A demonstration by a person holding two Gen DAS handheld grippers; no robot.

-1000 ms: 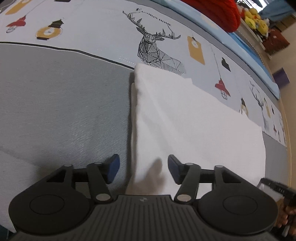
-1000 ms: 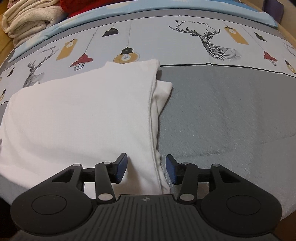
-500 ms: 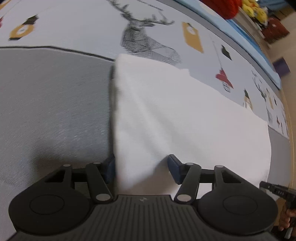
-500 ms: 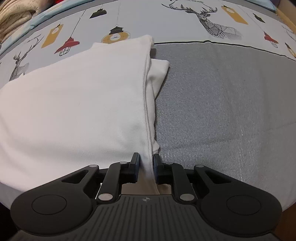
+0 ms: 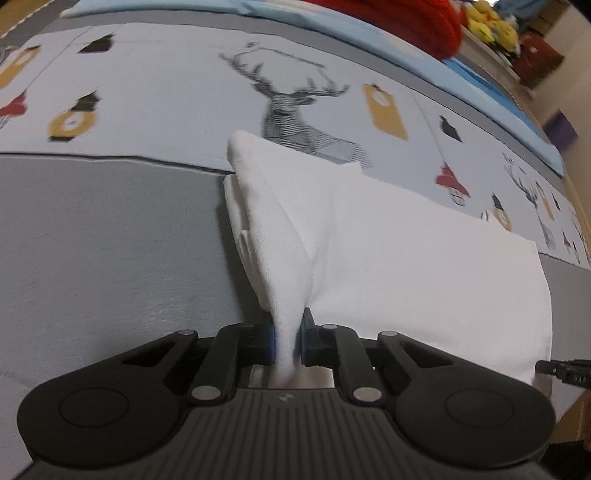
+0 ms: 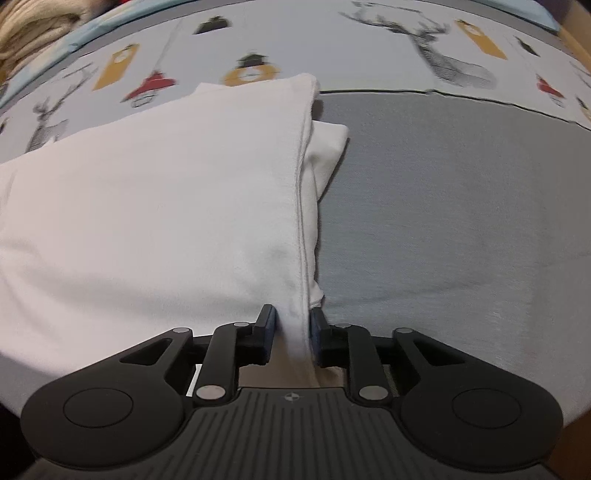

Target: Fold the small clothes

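Observation:
A white garment (image 5: 406,251), partly folded, lies on a printed bedcover. My left gripper (image 5: 288,338) is shut on its near left corner and lifts the cloth into a tented ridge. The same white garment (image 6: 166,192) fills the left of the right wrist view. My right gripper (image 6: 291,334) is shut on its near hemmed edge, with a folded layer sticking out to the right underneath.
The bedcover (image 5: 92,240) has a grey band near me and a pale band with deer and lamp prints farther off. A red item (image 5: 399,14) and yellow toys (image 5: 487,26) lie beyond the bed. Beige folded cloth (image 6: 33,22) sits far left.
Both grippers went from open to shut on the garment's near edge, the right first. The left now lifts its corner, raising a ridge in the cloth.

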